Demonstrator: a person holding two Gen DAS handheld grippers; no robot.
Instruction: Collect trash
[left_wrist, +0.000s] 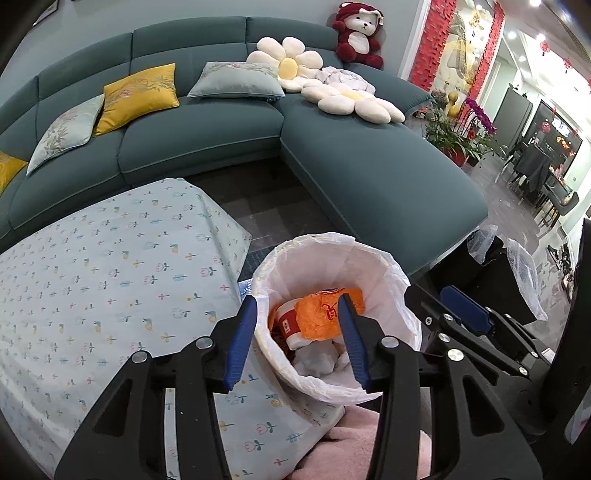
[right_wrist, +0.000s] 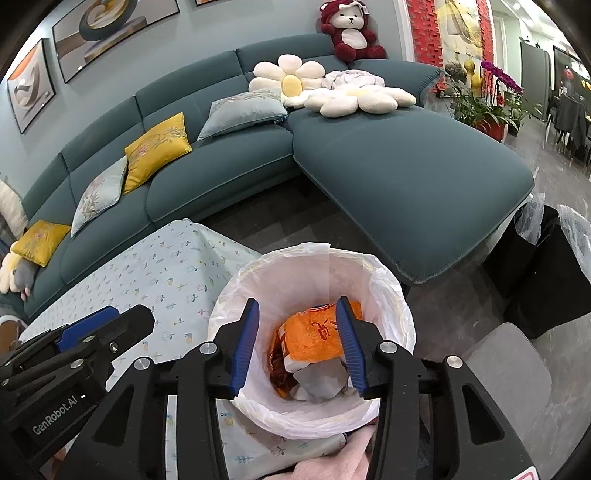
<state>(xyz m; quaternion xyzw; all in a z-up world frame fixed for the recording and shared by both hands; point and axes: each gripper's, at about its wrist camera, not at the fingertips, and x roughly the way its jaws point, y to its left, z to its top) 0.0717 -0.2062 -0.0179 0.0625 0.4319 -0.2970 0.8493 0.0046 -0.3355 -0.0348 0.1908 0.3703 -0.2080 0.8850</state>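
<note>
A round bin with a white liner (left_wrist: 332, 236) (right_wrist: 314, 247) stands beside the table. Inside it lie an orange wrapper (left_wrist: 317, 317) (right_wrist: 314, 339), a red-and-white paper cup (left_wrist: 290, 325) and crumpled white tissue (left_wrist: 317, 360) (right_wrist: 317, 384). My left gripper (left_wrist: 297, 299) hangs open over the bin's mouth, with nothing between its blue pads. Close to its right, my right gripper (right_wrist: 297, 300) hovers above the same bin, also open and empty. Each gripper shows at the edge of the other's view: the right one (left_wrist: 465, 306) and the left one (right_wrist: 88, 328).
A table under a pale floral cloth (left_wrist: 110, 277) (right_wrist: 166, 266) is left of the bin. A teal corner sofa (left_wrist: 369, 166) with cushions runs behind. Black containers with plastic wrap (left_wrist: 491, 266) (right_wrist: 554, 266) stand on the floor at right. Pink fabric (left_wrist: 351, 454) lies below the bin.
</note>
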